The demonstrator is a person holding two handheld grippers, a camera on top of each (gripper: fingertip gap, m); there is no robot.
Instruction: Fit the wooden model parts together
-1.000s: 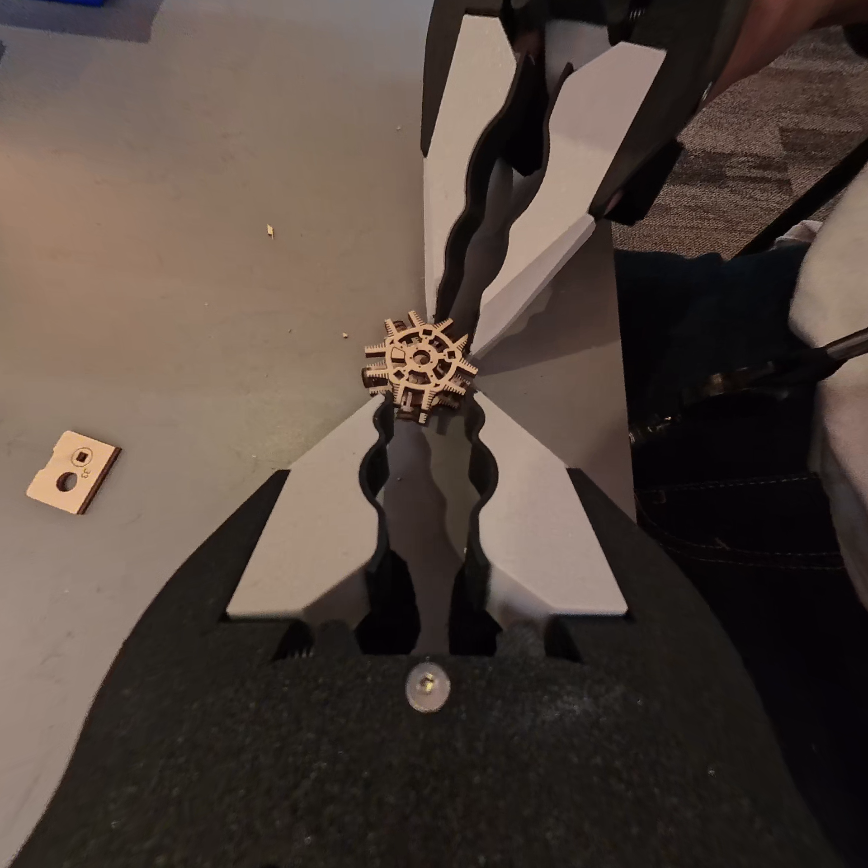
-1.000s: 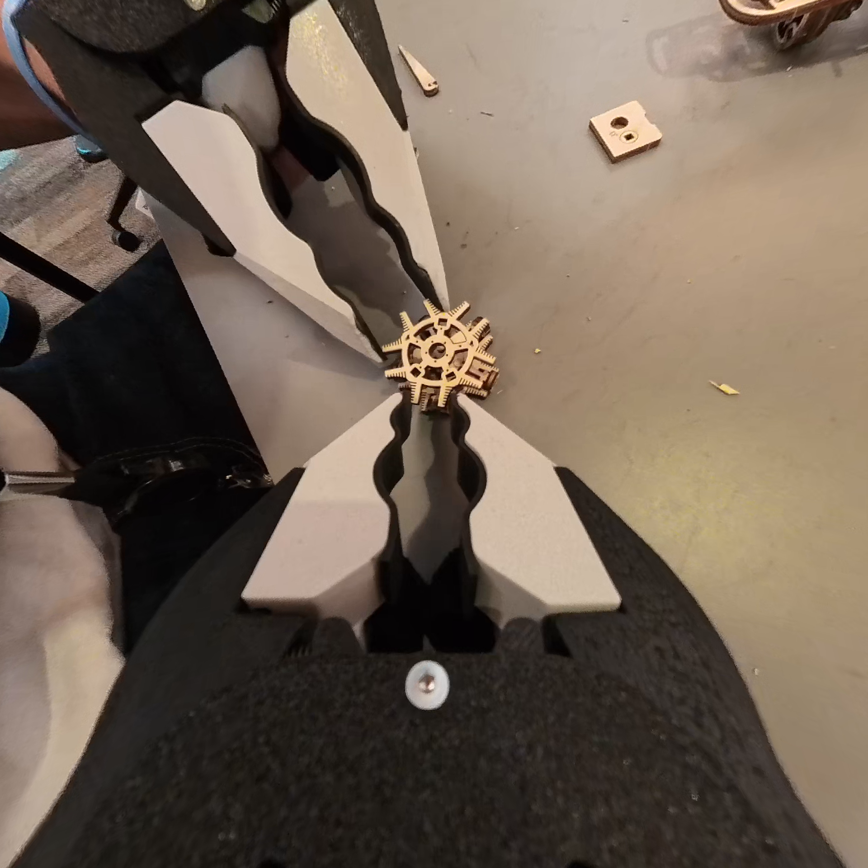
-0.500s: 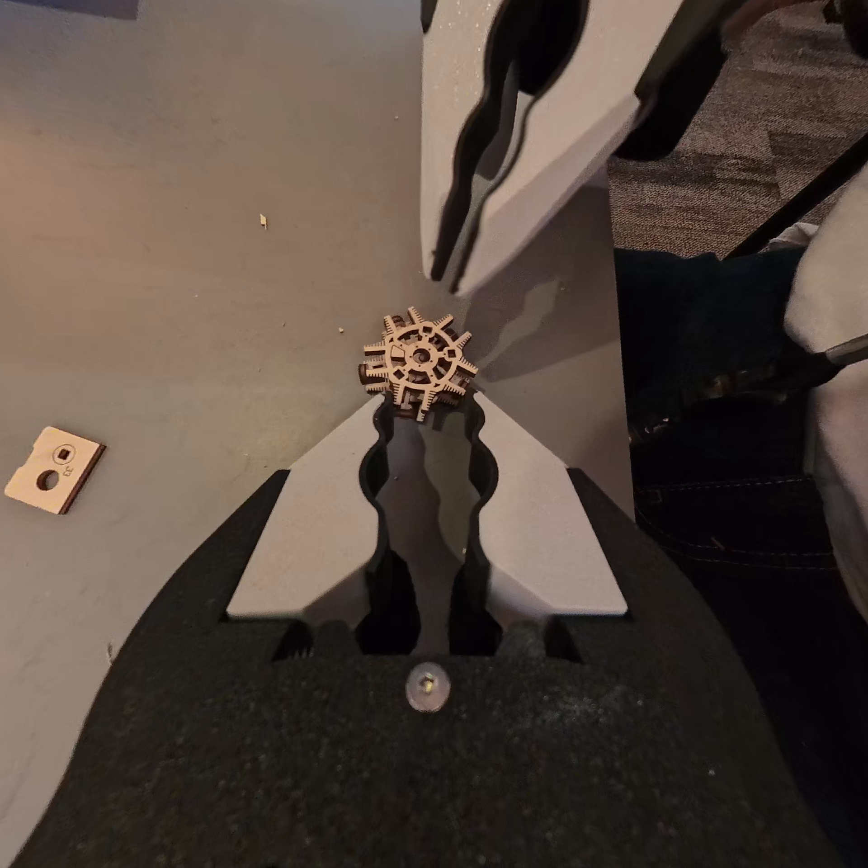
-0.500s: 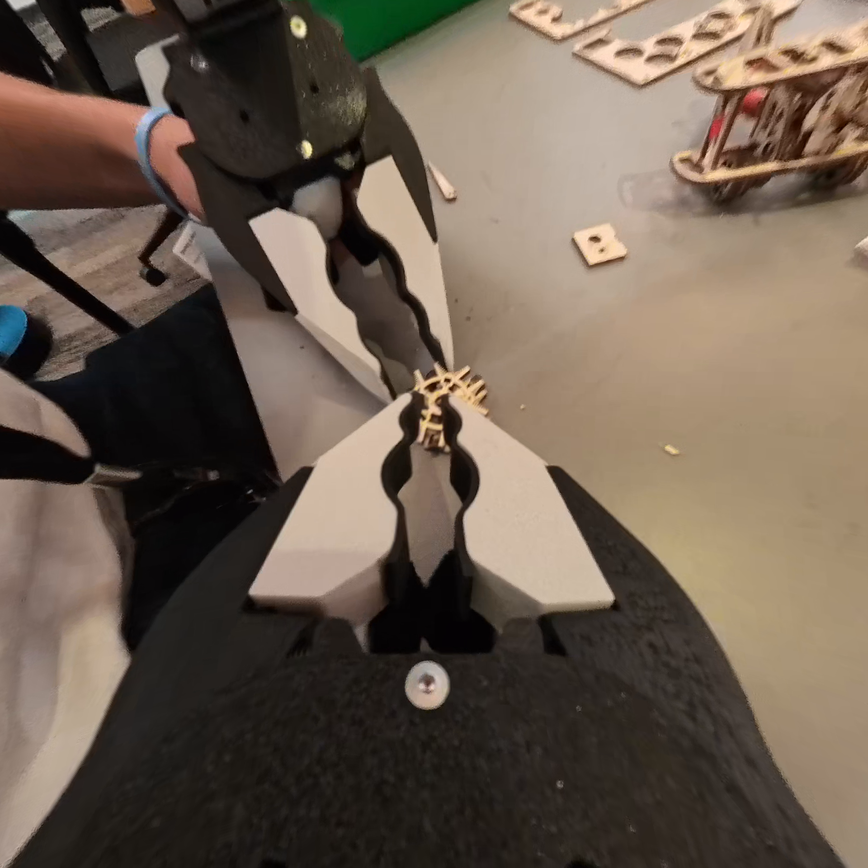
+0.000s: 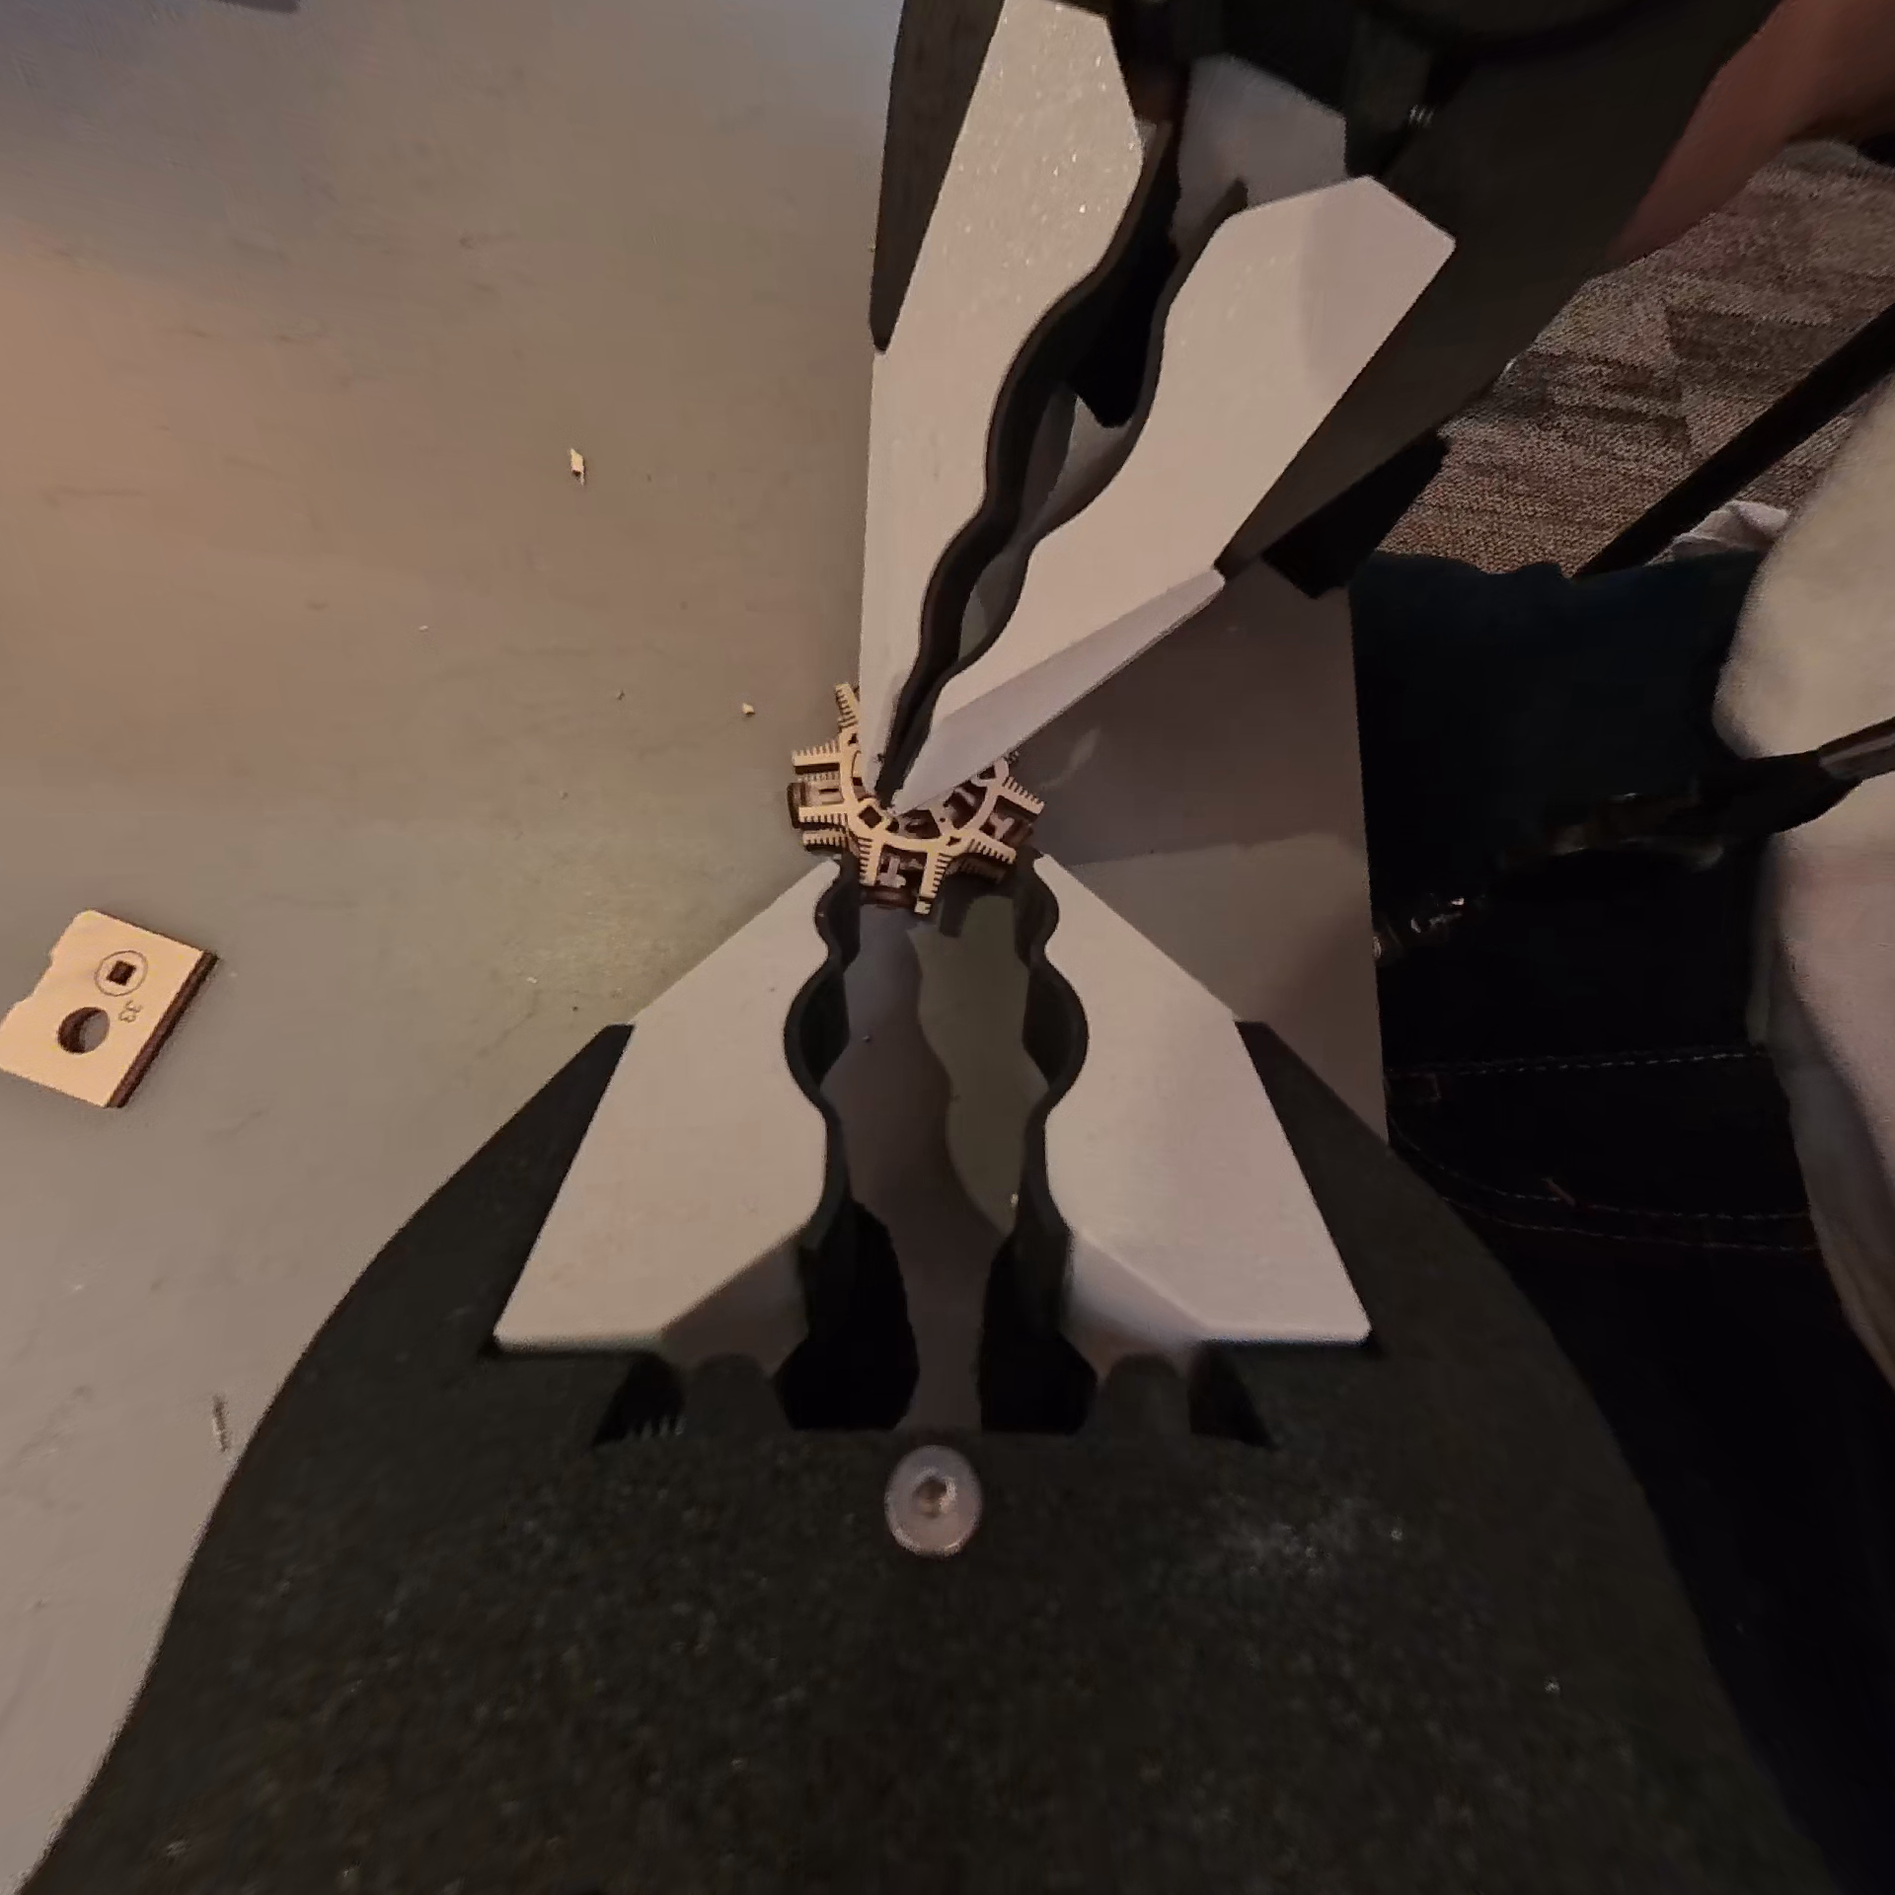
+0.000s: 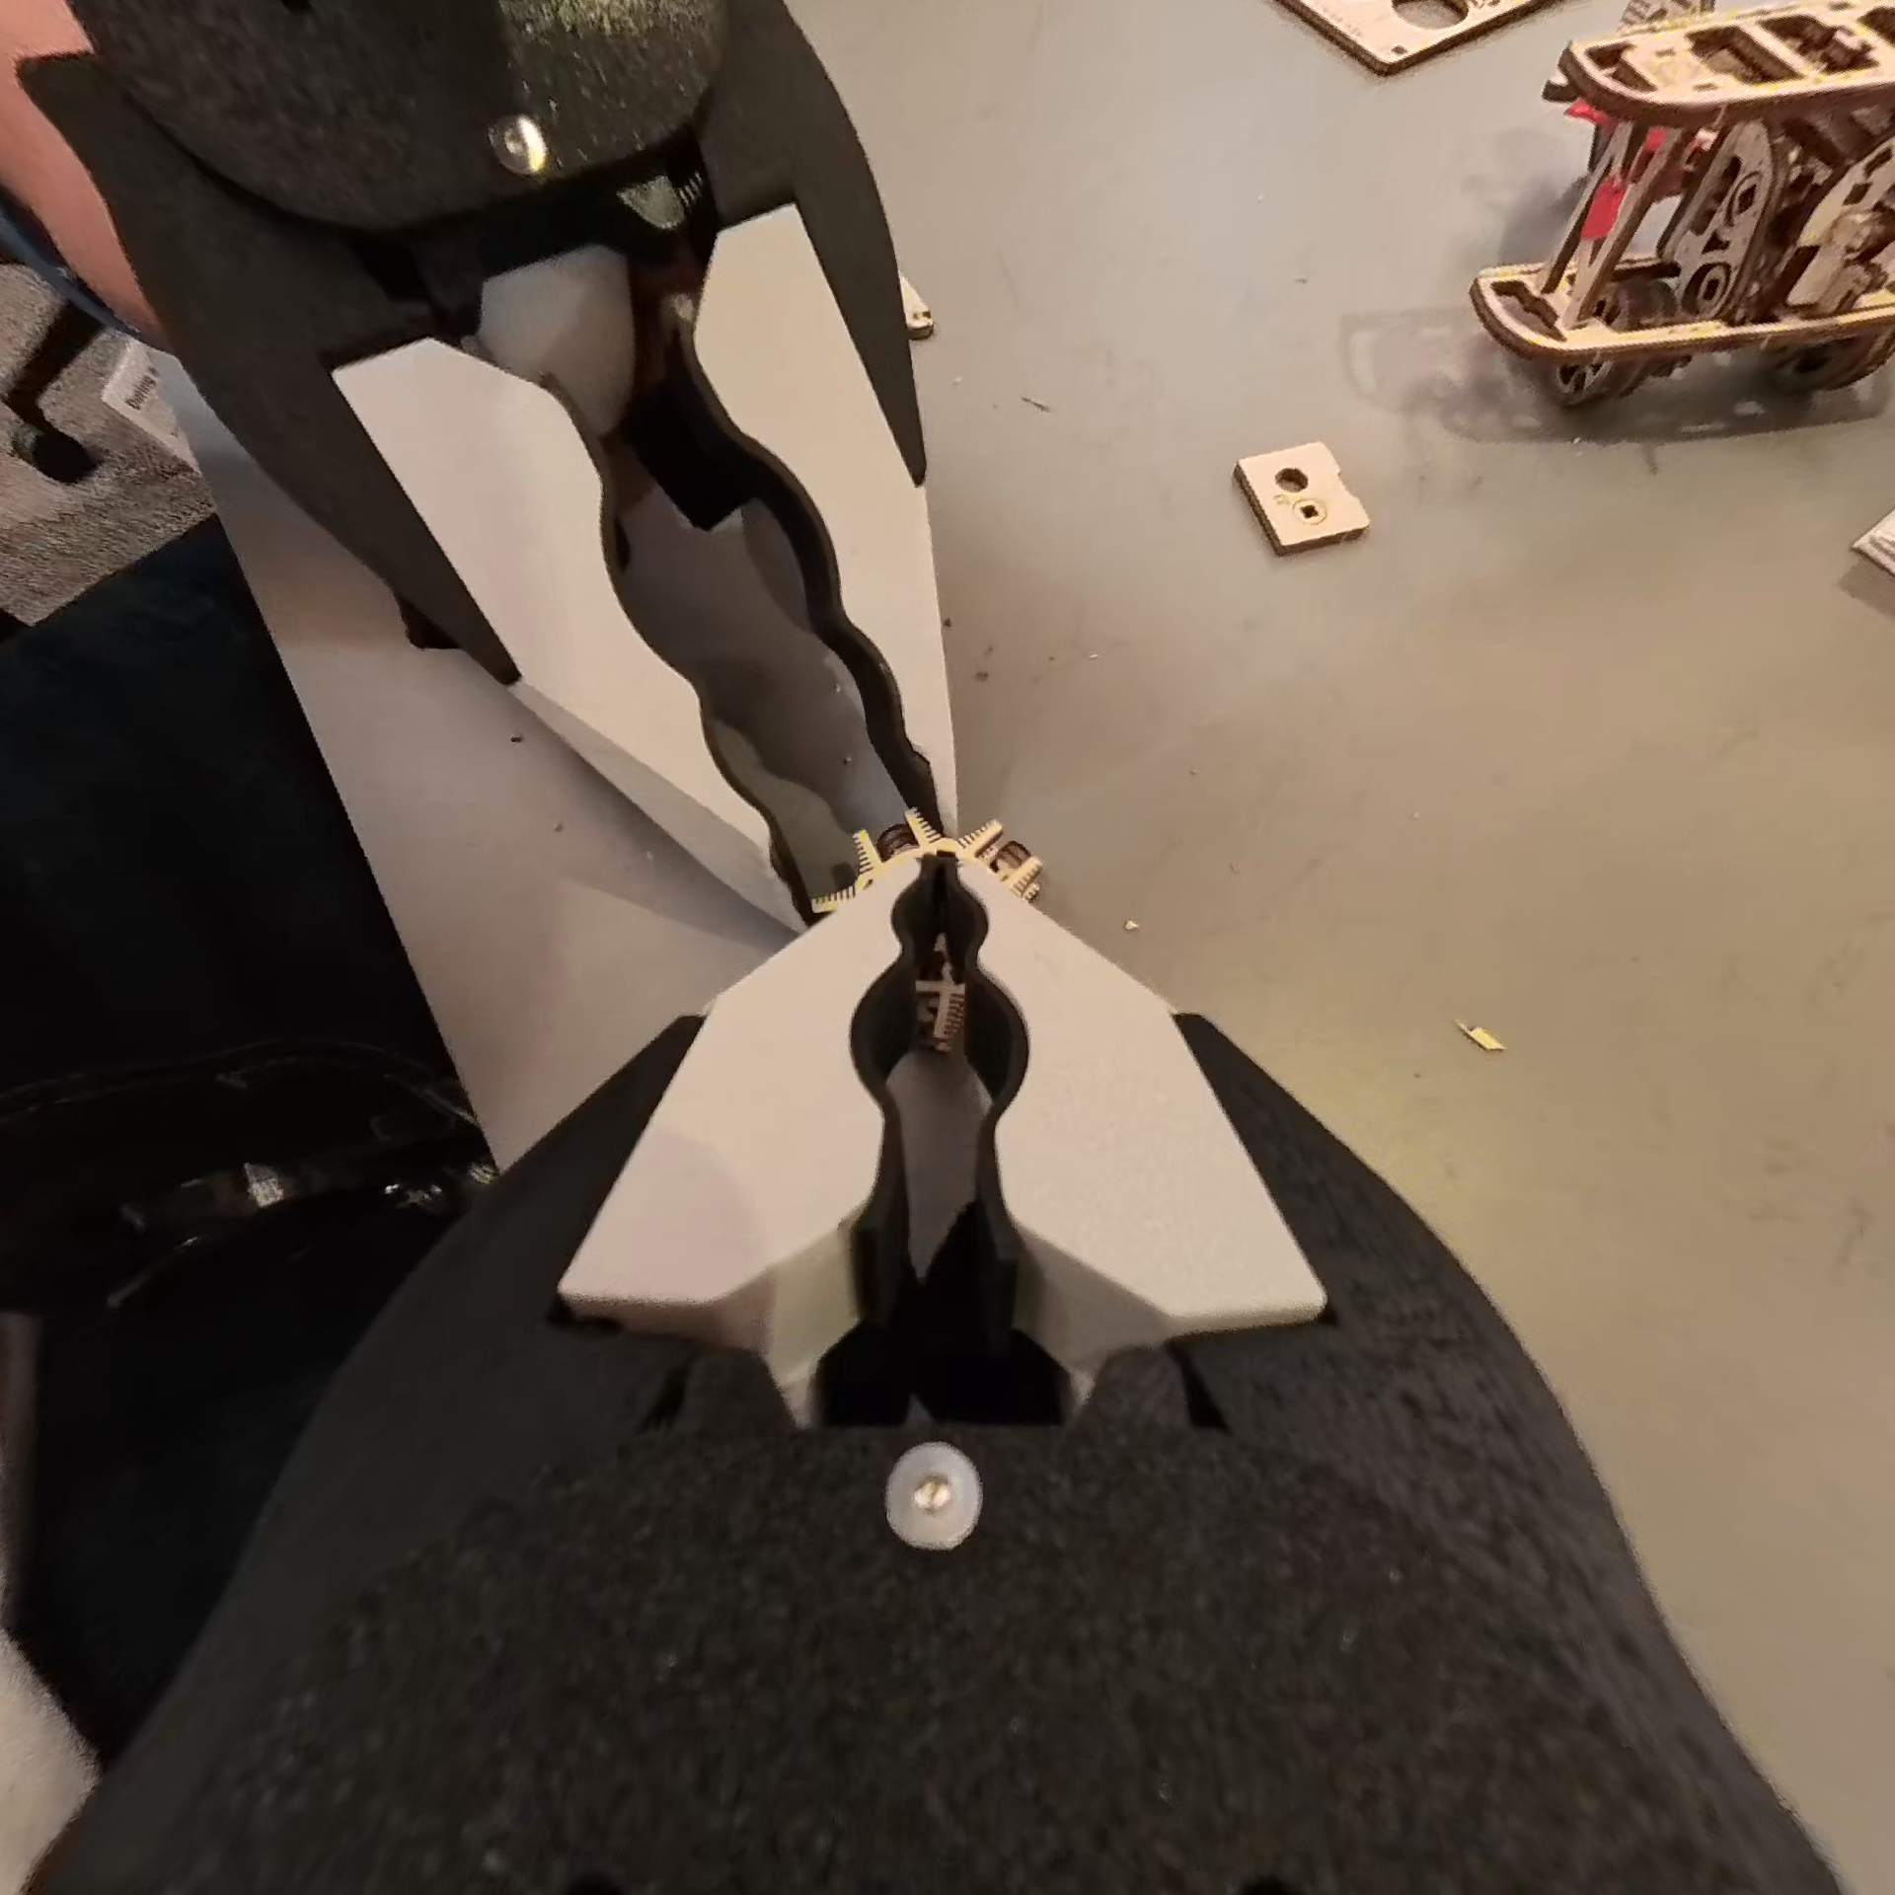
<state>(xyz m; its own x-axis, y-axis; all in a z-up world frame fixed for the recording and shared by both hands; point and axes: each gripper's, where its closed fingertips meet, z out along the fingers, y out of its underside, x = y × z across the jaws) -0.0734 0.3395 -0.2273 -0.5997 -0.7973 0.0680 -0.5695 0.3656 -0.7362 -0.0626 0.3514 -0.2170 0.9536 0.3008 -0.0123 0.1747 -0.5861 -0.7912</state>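
A small round wooden gear assembly (image 5: 897, 851) with toothed spokes sits at the tips of my left gripper (image 5: 933, 892), which is shut on its near edge and holds it just above the grey table (image 5: 359, 513). My right gripper (image 5: 890, 784) comes in from above with its tips closed together, touching the gear's face near its centre. In the right wrist view, my right gripper (image 6: 935, 872) covers most of the gear (image 6: 1000, 851). The left gripper (image 6: 861, 851) reaches in from the upper left. I see nothing between the right fingertips.
A small square wooden plate with two holes (image 5: 103, 1010) lies on the table and also shows in the right wrist view (image 6: 1302, 497). A part-built wooden model vehicle (image 6: 1692, 205) stands at the far right. The table edge and a person's dark trousers (image 5: 1589, 1025) are close by. The grippers are tip to tip, or close to it. The part-built wooden model vehicle (image 6: 1692, 205) is about equally far from each gripper, around 25 cm.
The right gripper let go of the gear's edge, lifted away shut, then came back down with closed tips onto the gear's centre. The left gripper kept hold of the gear.
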